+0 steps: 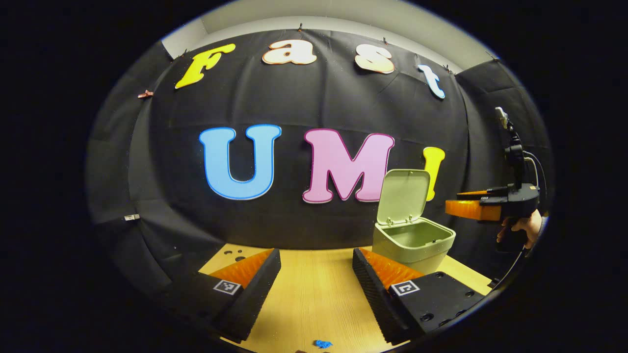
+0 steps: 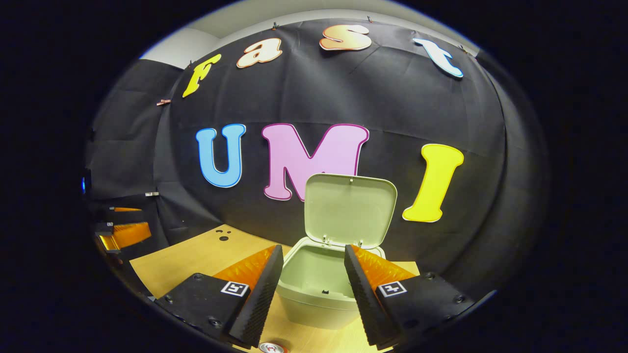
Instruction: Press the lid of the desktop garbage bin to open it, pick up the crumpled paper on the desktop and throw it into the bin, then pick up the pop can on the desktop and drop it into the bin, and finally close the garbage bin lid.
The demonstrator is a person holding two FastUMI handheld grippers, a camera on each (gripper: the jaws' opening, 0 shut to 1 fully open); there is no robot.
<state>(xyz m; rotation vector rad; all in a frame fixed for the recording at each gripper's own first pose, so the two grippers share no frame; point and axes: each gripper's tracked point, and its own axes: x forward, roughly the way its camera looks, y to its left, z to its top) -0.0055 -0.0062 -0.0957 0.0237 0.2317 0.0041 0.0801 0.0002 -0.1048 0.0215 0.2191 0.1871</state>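
The pale green bin [image 2: 319, 299] stands on the wooden table with its lid [image 2: 350, 211] swung upright against the wall. My right gripper [image 2: 313, 252] hovers open just before the bin's open mouth, nothing between its fingers. The silver top of a pop can [image 2: 273, 347] peeks in below it. In the left gripper view the bin [image 1: 413, 242] sits to the right, its lid [image 1: 404, 196] raised. My left gripper [image 1: 316, 252] is open over bare table, left of the bin. A small blue crumpled scrap [image 1: 323, 344] lies on the table beneath it.
A hand [image 1: 524, 230] holds the right gripper [image 1: 472, 208] in the air, right of the bin. The left gripper [image 2: 125, 230] shows at the far left of the right gripper view. The tabletop [image 1: 314, 294] has small dark holes [image 1: 234, 255] near its back left corner.
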